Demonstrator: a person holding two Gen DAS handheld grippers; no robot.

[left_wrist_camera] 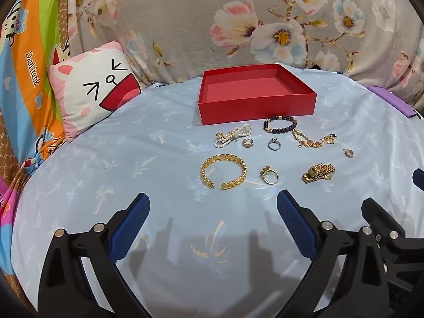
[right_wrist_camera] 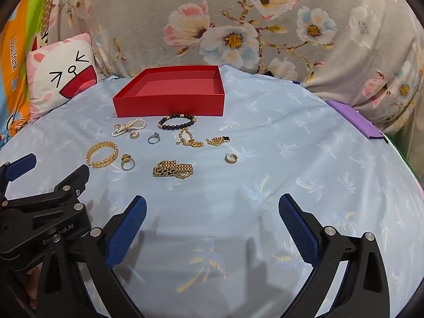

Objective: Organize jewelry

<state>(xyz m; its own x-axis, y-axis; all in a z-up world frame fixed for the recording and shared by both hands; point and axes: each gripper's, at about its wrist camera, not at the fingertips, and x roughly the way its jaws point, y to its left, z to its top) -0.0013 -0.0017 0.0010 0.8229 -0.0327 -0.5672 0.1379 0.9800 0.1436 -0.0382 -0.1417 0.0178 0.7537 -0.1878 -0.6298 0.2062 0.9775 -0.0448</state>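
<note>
Evidently nothing is packed yet: both the left gripper (left_wrist_camera: 213, 206) and right gripper (right_wrist_camera: 212, 208) gape empty; next, one must pinch the gold bangle (left_wrist_camera: 223, 171) for the red box (left_wrist_camera: 255, 104).

I see a cartoon pillow (left_wrist_camera: 92, 90) leaning at the blue sheet's (left_wrist_camera: 132, 175) left edge, floral fabric (left_wrist_camera: 212, 13) behind, a purple strip (right_wrist_camera: 355, 122) right.

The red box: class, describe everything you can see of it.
The shallow red cardboard box is rectangular, lidless and open upward, with low straight walls and a paler red floor. Nothing shows inside it. It sits flat on the pale blue palm-print sheet, behind the jewelry. The dark beaded bracelet lies right before its front wall.
</note>
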